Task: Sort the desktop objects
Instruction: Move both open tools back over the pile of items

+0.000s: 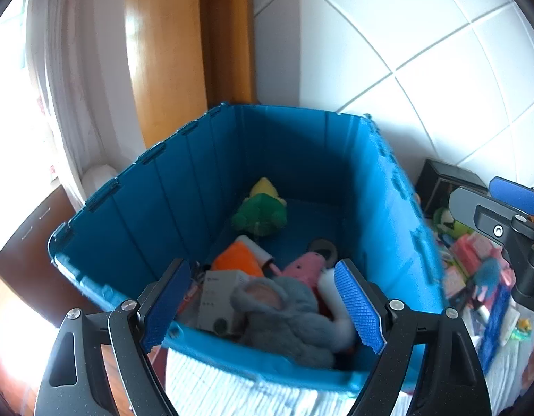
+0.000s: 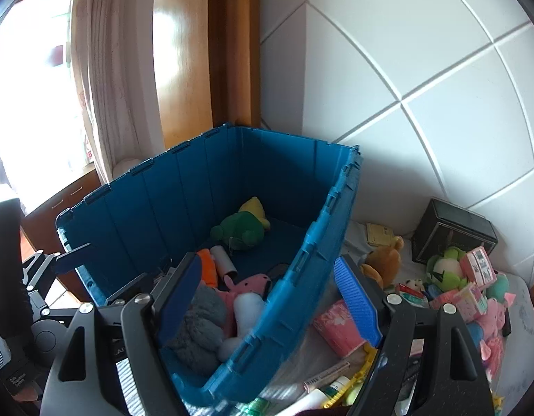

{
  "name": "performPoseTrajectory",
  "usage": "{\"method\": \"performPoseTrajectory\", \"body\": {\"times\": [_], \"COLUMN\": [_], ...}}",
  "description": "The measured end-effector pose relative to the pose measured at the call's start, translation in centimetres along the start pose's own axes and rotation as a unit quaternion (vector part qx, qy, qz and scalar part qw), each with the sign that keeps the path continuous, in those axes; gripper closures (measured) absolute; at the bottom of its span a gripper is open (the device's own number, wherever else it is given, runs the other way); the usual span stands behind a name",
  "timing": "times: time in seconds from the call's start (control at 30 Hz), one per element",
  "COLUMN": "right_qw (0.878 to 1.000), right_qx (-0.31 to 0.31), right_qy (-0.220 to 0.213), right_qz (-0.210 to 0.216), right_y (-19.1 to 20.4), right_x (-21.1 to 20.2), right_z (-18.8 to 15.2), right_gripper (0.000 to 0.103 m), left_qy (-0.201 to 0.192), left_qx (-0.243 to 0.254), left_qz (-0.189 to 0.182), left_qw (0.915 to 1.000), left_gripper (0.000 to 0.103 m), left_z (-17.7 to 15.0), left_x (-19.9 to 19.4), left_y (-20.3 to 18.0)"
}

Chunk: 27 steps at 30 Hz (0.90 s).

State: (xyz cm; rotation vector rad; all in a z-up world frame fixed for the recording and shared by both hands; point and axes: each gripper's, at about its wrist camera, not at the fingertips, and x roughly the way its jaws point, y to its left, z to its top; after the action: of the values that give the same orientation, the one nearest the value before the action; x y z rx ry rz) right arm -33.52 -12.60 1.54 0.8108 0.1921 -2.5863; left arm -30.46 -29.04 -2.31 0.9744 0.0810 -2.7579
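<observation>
Both grippers hover with fingers spread and nothing between them. Left gripper (image 1: 263, 306) tilts down over the blue bin's (image 1: 135, 208) near rim, above a grey plush (image 1: 284, 315) lying inside. Right gripper (image 2: 267, 306) straddles the bin's right wall (image 2: 301, 270), tilted down. Further right, a pink cup (image 2: 338, 326) and more toys (image 2: 475, 277) lie outside on the table.

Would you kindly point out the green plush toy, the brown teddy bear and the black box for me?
green plush toy (image 1: 261, 215): left wrist view, its body.
brown teddy bear (image 2: 383, 261): right wrist view, its back.
black box (image 2: 452, 234): right wrist view, its front face.
</observation>
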Motion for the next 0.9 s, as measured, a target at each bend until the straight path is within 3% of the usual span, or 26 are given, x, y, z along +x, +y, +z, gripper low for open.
{"method": "performPoseTrajectory", "body": {"times": [0.27, 0.3, 0.37, 0.6, 0.73, 0.9], "right_qw": [0.999, 0.999, 0.999, 0.996, 0.994, 0.989], "right_qx": [0.029, 0.031, 0.037, 0.062, 0.079, 0.1], "right_qy": [-0.002, 0.0, 0.002, 0.027, 0.058, 0.096], "right_qz": [-0.017, -0.021, -0.03, -0.05, -0.05, -0.049], "right_y": [-7.1, -8.2, -10.4, -17.5, -19.2, -21.3], "right_x": [-6.4, -7.3, -9.1, -13.9, -13.3, -12.5], "right_z": [-5.1, -6.0, -7.7, -14.3, -17.9, -22.3], "right_gripper": [0.023, 0.019, 0.0, 0.0, 0.0, 0.0], "left_qy": [-0.022, -0.023, -0.022, 0.004, 0.028, 0.055], "left_qx": [0.014, 0.016, 0.021, 0.047, 0.051, 0.054], "left_qz": [-0.019, -0.023, -0.031, -0.056, -0.055, -0.03], "left_qw": [0.9995, 0.9994, 0.999, 0.9973, 0.9968, 0.9965], "left_gripper": [0.017, 0.017, 0.017, 0.017, 0.017, 0.017], "left_z": [-2.8, -3.2, -4.4, -10.2, -13.2, -17.1], "left_x": [-5.5, -6.0, -7.0, -9.3, -9.1, -7.8], "left_y": [-8.1, -9.1, -11.6, -20.1, -22.1, -21.2]}}
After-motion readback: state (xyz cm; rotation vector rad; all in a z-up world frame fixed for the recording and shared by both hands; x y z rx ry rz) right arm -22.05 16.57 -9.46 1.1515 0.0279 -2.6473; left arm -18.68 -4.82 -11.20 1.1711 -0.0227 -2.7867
